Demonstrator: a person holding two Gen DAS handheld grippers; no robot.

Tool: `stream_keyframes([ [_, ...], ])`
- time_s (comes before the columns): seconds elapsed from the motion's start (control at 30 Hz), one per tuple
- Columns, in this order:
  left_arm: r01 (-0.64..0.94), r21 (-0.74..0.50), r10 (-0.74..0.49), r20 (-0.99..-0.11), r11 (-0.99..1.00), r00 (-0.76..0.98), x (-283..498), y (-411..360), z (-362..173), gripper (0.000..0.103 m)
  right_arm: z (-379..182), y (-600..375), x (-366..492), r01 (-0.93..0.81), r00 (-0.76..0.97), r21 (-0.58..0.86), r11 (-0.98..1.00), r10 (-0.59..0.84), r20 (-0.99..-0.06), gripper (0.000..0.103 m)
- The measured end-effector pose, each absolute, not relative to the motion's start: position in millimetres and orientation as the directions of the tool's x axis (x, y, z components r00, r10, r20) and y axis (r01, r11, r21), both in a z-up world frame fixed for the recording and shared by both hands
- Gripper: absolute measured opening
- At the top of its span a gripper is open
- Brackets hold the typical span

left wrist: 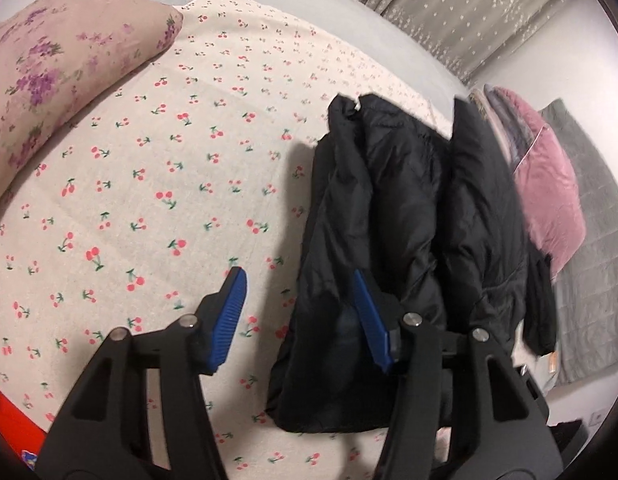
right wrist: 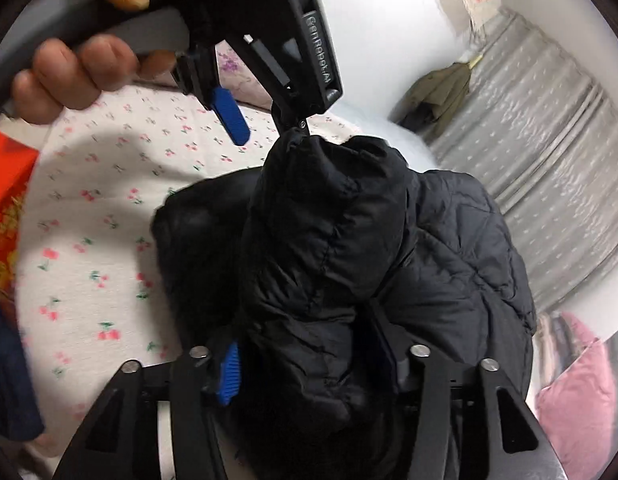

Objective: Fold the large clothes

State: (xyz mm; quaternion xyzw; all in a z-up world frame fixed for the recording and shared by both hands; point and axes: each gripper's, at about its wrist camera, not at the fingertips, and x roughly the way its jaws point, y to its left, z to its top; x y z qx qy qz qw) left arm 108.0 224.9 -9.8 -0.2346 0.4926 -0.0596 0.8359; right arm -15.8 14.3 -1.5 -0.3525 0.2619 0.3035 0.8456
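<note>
Folding is judged midway: black puffer jacket [left wrist: 409, 216] bunched at 3 o'clock on cherry-print bed [left wrist: 149, 200]. Left gripper [left wrist: 301, 312] seen half-open, empty; right gripper [right wrist: 309, 364] half-open around padding, grip unclear.

1. Bed [left wrist: 157, 184]: covered with a cream sheet printed all over with small red cherries on green stems. Sheet lies mostly flat, faint creases only.
2. Floral pillow [left wrist: 57, 64]: pinkish-beige with purple flower sprays, resting on the sheet at the far-left side of the bed in the left wrist view.
3. Black puffer jacket [left wrist: 401, 248]: quilted, bunched, lower part lying on the cherry sheet at the right side; how much of it rests on the bed cannot be told.
4. Pink cushion [left wrist: 549, 196]: just beyond the jacket, leaning on a grey quilted cover [left wrist: 597, 280]; contact with the sheet not visible.
5. Red patterned box [right wrist: 9, 200]: at the bed's edge; whether it sits on the sheet is unclear.
</note>
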Motion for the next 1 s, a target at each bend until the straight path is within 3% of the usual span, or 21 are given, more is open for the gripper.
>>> stream_keyframes([
  [0.1, -0.117, -0.507, -0.376, -0.757, 0.854, 0.535, 109.3, 223.7, -2.0, 0.058, 35.3, -20.0, -14.7, -0.776, 0.545, -0.184, 0.604, 0.494, -0.678, 0.065],
  [0.2, -0.076, -0.53, -0.404, -0.723, 0.844, 0.56, 111.4, 213.3, 8.8, 0.065, 74.3, -65.0, -8.4, -0.777, 0.503, 0.003, 0.629, 0.623, -0.599, 0.075],
  [0.23, -0.059, -0.537, -0.414, -0.711, 0.841, 0.569, 112.6, 208.5, 13.1, 0.066, 85.4, -84.1, -1.5, -0.76, 0.506, 0.065, 0.647, 0.651, -0.566, 0.08],
  [0.33, -0.043, -0.562, -0.425, -0.672, 0.826, 0.606, 118.2, 200.4, 26.8, 0.067, 95.7, -128.1, 24.6, -0.654, 0.558, 0.206, 0.728, 0.648, -0.519, 0.082],
  [0.43, -0.021, -0.584, -0.447, -0.643, 0.811, 0.622, 129.9, 189.1, 38.3, 0.074, 77.2, -158.8, 54.8, -0.483, 0.612, 0.261, 0.836, 0.536, -0.582, 0.082],
  [0.6, 0.033, -0.492, -0.43, -0.724, 0.87, 0.539, 160.0, 143.0, 37.7, 0.078, 35.1, -151.2, 73.9, -0.406, 0.549, 0.283, 0.869, 0.48, -0.684, 0.082],
  [0.8, 0.035, -0.241, -0.225, -0.83, 0.97, 0.511, 173.3, 108.5, 17.2, 0.077, 21.5, -129.1, 68.0, -0.466, 0.573, 0.112, 0.878, 0.396, -0.717, 0.083],
  [0.87, 0.051, -0.211, -0.206, -0.829, 0.976, 0.519, 166.2, 107.9, 13.5, 0.068, 13.3, -123.0, 68.2, -0.481, 0.553, 0.101, 0.871, 0.39, -0.736, 0.083],
  [0.93, 0.05, -0.208, -0.204, -0.829, 0.977, 0.52, 158.6, 111.4, 12.1, 0.037, 9.0, -116.7, 68.7, -0.497, 0.539, 0.088, 0.863, 0.387, -0.749, 0.084],
  [1.0, 0.049, -0.198, -0.193, -0.823, 0.979, 0.535, 150.7, 115.5, 15.1, 0.02, 8.3, -112.1, 69.1, -0.513, 0.533, 0.076, 0.855, 0.387, -0.753, 0.084],
])
